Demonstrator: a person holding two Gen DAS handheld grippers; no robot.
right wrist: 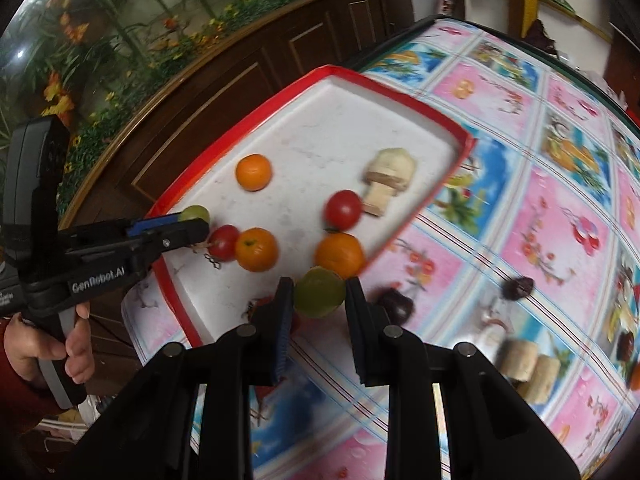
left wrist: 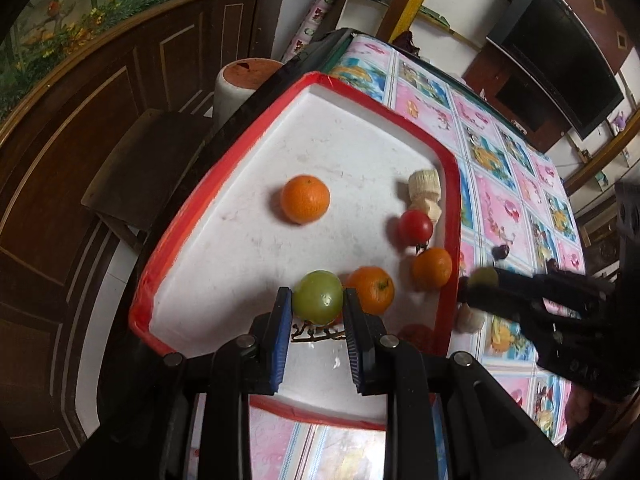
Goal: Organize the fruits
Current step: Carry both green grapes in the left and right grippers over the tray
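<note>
Left gripper (left wrist: 316,308): jaws clenched on a green fruit (left wrist: 318,297), held over the near part of the red-rimmed white tray (left wrist: 224,160). Right gripper (right wrist: 318,300): jaws clenched on a second green fruit (right wrist: 320,292), at the tray's corner above the patterned counter (right wrist: 540,208). Tray contents: three oranges (right wrist: 253,172), two red tomatoes (right wrist: 342,210), one mushroom-shaped piece (right wrist: 390,178). Counter: dark fruits (right wrist: 518,287), blurred.

I am in a lived-in home room: a table under a pink-and-blue fruit-print plastic cloth (right wrist: 540,208), dark carved wooden cabinets (left wrist: 100,128) beneath a flower mural (right wrist: 120,40), and a black flat television (left wrist: 560,64).
</note>
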